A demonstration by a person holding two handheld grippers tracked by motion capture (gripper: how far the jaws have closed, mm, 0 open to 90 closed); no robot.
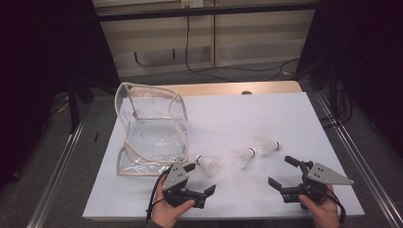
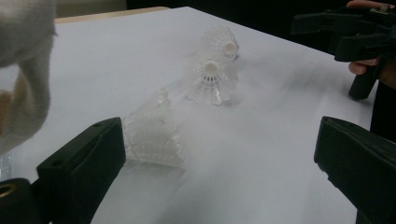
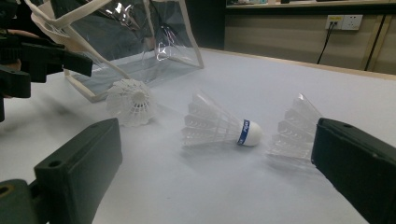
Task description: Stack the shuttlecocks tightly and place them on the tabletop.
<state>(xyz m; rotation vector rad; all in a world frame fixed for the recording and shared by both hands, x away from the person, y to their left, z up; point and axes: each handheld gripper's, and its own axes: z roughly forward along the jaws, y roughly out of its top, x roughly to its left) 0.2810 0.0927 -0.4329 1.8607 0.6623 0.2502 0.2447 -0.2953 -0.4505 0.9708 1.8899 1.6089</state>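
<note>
Three shuttlecocks are seen lying in a loose row on the white table (image 1: 266, 109), just below the middle of the high view: the left shuttlecock (image 1: 209, 164), the middle shuttlecock (image 1: 242, 157) and the right shuttlecock (image 1: 267, 146). None of them is touched by a tool. The left gripper (image 1: 200, 177) is held at the lower middle of that view, its jaws spread wide, with the left shuttlecock just beside its upper jaw. In the left gripper view the same shuttlecock (image 2: 153, 130) is found right of the left-hand jaw, lying on its side. The right gripper (image 1: 281, 171) is held at the lower right of the high view, its jaws likewise spread apart and nothing between them. In the right gripper view the middle shuttlecock (image 3: 219, 126) is shown lying on its side, a blue band around its cork. A clear plastic bag (image 1: 151, 130), edged in beige, is stood open at the centre left of the high view, near the left shuttlecock
</note>
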